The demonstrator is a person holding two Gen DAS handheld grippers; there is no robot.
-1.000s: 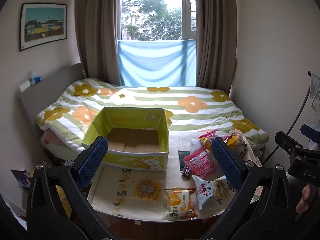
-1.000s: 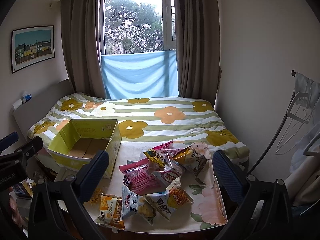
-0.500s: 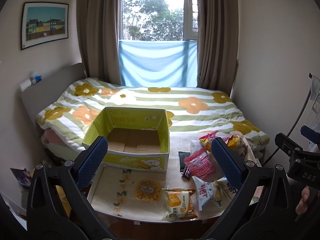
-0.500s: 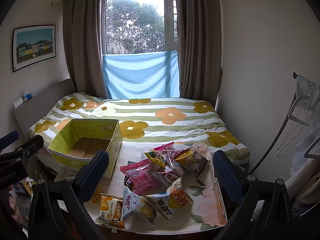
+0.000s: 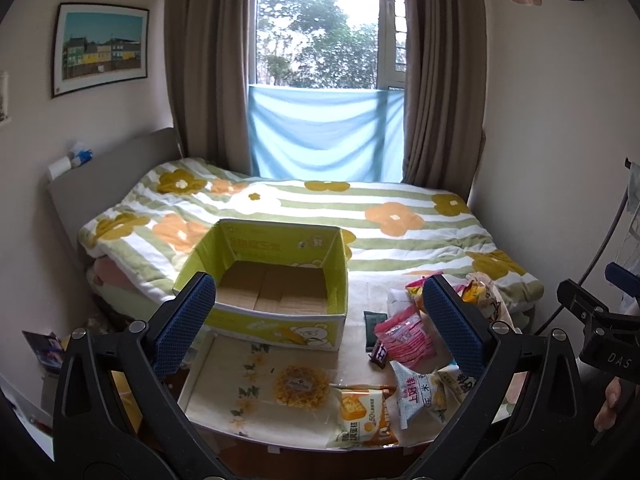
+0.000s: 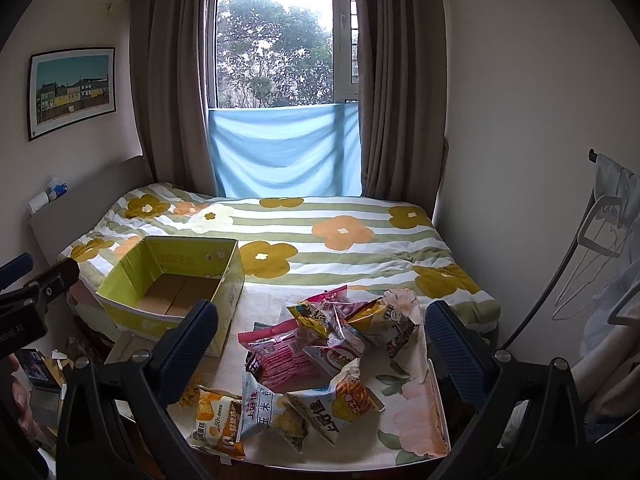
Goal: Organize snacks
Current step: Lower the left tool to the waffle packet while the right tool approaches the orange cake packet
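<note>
Snack packets (image 6: 320,360): loose heap, table (image 6: 416,420) right half. Yellow-green box (image 5: 276,280): table left, nothing inside. Left gripper (image 5: 320,336) & right gripper (image 6: 320,344): fingers spread wide, gripping nothing, above table's near edge.

Floral-clothed table (image 5: 240,364) at the foot of the bed (image 5: 360,216), bearing an open yellow-green cardboard box (image 5: 280,324) at 10 o'clock, heaped snack packets (image 6: 320,344) at 3 o'clock, and an orange packet (image 5: 360,416) at 6 o'clock.
</note>
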